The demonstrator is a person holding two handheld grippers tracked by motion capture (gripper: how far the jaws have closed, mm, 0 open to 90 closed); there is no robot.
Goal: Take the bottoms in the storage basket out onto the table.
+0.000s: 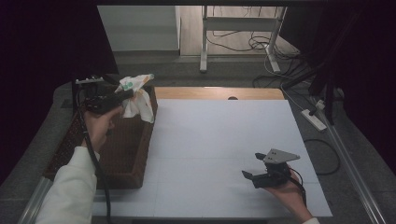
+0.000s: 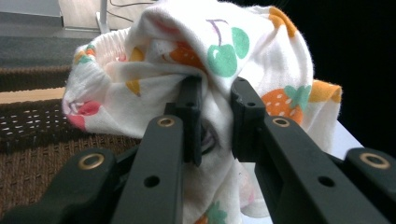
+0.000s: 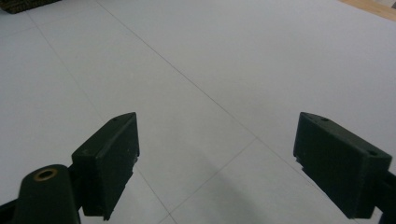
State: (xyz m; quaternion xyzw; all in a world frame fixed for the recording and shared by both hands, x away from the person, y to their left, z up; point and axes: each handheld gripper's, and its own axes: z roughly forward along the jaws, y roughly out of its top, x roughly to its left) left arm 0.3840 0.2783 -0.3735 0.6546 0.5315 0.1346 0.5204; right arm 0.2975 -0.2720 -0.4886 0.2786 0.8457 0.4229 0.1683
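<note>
At the left of the table we raise our left arm in its white sleeve [image 1: 70, 186], the hand wrapped round the left gripper [image 1: 122, 97] and lifted above the far end of the brown woven basket [image 1: 122, 161]. The right hand [image 1: 292, 192] rests low on the near right part of the white table [image 1: 219, 135], its right gripper [image 1: 252, 165] pointing left across the bare surface, grey three-cornered plate on top.

The cloth [image 1: 137, 95] is white and soft, printed with green cherries, orange strawberries and pink and yellow fruit. It hangs bunched and crumpled in the air over the basket's far right corner, one fold rising above the jaws and a longer tail drooping toward the basket rim. In the left gripper view the cloth [image 2: 205, 60] billows over and around both jaws, with the basket weave behind it at the left.

The left gripper [image 2: 215, 116] is clenched on the cloth: its jaws stand nearly together with a pinch of fabric pressed between the pads. The right gripper [image 3: 217, 154] is released, its jaws spread wide apart with nothing between them, above the white table [image 3: 224, 60].
</note>
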